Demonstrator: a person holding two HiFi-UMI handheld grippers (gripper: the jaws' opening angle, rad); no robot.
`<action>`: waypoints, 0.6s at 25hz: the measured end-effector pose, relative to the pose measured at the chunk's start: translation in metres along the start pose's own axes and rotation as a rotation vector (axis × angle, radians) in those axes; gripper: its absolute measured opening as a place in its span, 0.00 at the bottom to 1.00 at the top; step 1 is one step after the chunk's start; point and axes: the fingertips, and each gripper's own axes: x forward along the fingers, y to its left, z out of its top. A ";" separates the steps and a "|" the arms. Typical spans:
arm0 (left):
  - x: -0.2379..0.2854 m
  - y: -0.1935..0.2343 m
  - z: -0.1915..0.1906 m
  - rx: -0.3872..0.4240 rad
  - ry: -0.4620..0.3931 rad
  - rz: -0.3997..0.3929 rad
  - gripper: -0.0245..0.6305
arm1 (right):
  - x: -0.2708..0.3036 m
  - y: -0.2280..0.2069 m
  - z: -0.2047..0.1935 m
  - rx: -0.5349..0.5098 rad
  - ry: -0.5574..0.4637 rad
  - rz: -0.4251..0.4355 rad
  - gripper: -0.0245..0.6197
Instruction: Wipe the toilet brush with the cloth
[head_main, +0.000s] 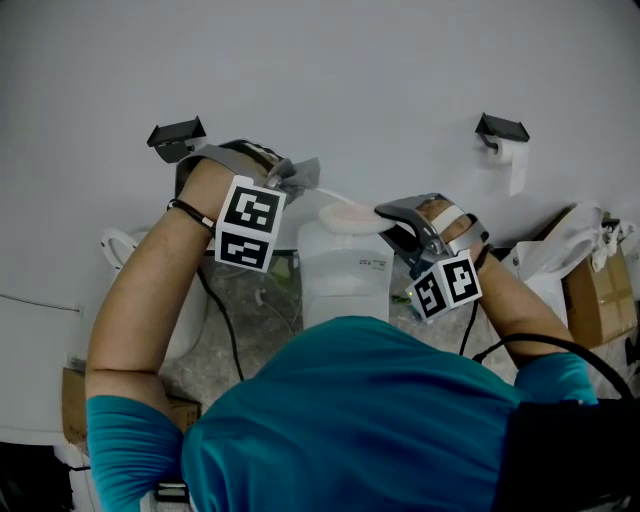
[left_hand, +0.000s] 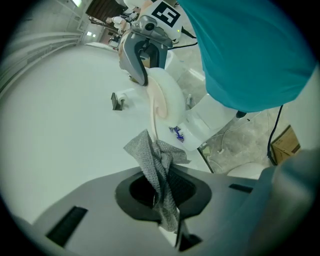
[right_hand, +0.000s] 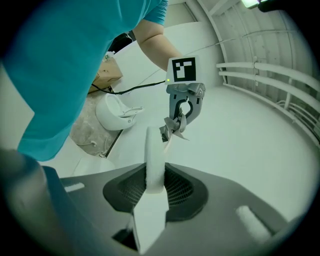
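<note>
The left gripper (left_hand: 166, 212) has its jaws pinched tight on a grey cloth (left_hand: 156, 162). A bunched fold of the cloth stands up out of the jaws and a shorter tail hangs behind them. The free fold reaches the thin end of the brush (left_hand: 164, 100) and looks to be touching it, though the contact is too fine to be sure of.

The right gripper (right_hand: 151, 205) is closed part-way on the brush's broad pale part, its pads pressing both flat faces, so the brush points away from it toward the other gripper. Nothing carries either thing. Both are held in the air in front of the person's chest, above a white tank (head_main: 345, 270) that stands against the bare wall (head_main: 350, 70).

By my reading, the wiping is at its start or in an early stroke, with the cloth at one end of the brush and most of the pale surface unwiped. The next move likely calls for drawing the cloth along the brush toward the right gripper. That gripper should hold the brush steady and perhaps roll it to present the other face.
</note>
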 end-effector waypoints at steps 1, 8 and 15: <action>-0.001 0.001 -0.002 -0.004 0.005 0.007 0.09 | -0.002 0.000 0.000 0.014 -0.004 0.001 0.18; -0.004 0.001 -0.016 -0.034 0.047 0.035 0.09 | -0.010 0.000 -0.006 0.067 -0.016 -0.001 0.18; -0.005 0.000 -0.029 -0.066 0.074 0.044 0.09 | -0.018 -0.004 -0.006 0.056 -0.025 -0.012 0.18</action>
